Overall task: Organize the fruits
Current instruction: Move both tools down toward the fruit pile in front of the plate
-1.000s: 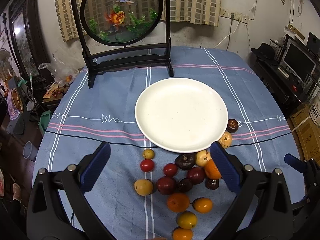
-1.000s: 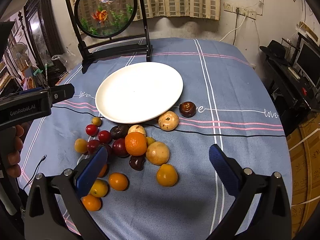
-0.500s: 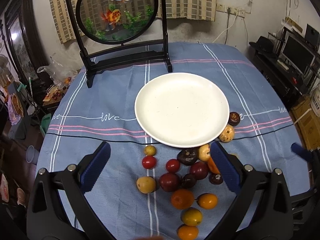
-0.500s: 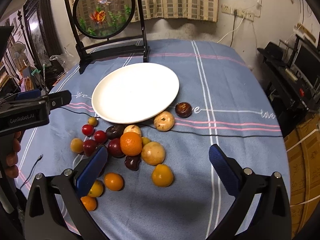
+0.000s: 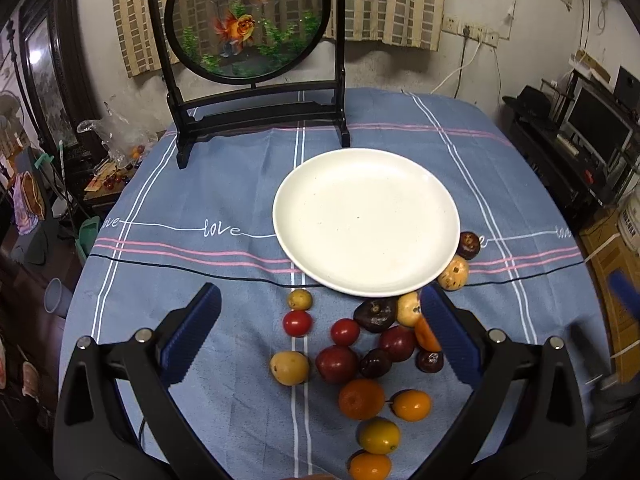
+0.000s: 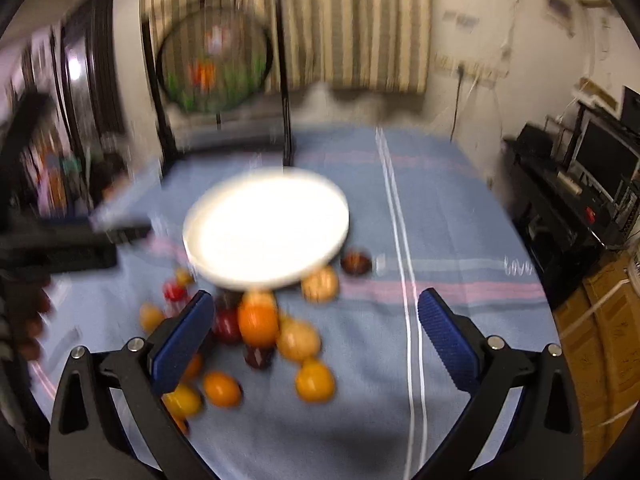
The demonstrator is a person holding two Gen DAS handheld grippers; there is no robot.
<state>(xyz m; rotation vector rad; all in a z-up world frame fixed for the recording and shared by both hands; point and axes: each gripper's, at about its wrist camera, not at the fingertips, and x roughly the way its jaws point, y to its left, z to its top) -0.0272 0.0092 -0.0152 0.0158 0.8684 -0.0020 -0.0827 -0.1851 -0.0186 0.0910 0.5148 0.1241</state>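
Below plate (image 5: pixel 366 222) rim, fruit pile (image 5: pixel 360 356), both tongs agape

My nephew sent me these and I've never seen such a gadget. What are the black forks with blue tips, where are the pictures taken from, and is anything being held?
There is no robot: a person holds a two-finger gripper in each hand, and a fisheye camera on each looks forward along its fingers. The sharp picture comes from the left gripper, the blurred one from the right gripper. Both are open and hold nothing. On the blue tablecloth lies an empty white plate. Before it lie loose small fruits, among them a red tomato and an orange. Behind stands a round goldfish screen.
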